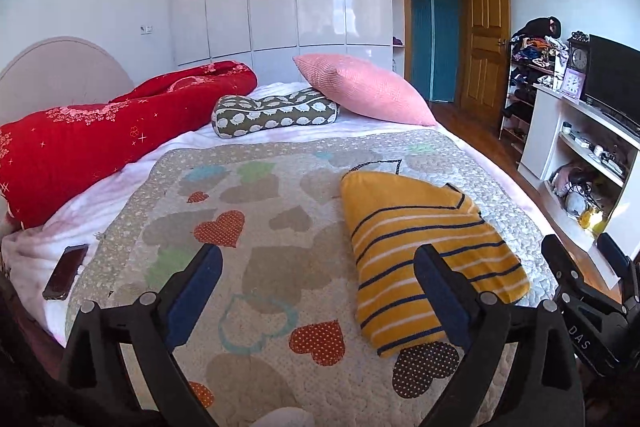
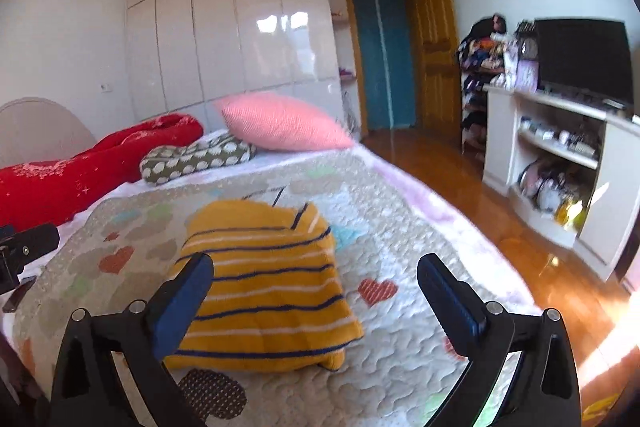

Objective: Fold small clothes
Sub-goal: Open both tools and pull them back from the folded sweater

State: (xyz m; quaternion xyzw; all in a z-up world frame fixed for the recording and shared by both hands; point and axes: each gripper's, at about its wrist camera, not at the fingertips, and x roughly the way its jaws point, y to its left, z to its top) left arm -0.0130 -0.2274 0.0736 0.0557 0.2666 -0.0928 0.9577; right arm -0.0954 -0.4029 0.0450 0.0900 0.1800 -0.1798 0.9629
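A small yellow garment with navy and white stripes lies folded into a compact rectangle on the heart-patterned quilt. It also shows in the right wrist view. My left gripper is open and empty, held above the quilt to the left of the garment; its right finger overlaps the garment's near edge in view. My right gripper is open and empty, just above the garment's near right side. The right gripper's body shows at the left wrist view's right edge.
A red duvet, a sheep-print cushion and a pink pillow lie at the bed's far end. A dark phone lies at the bed's left edge. A white TV cabinet and wooden floor are to the right.
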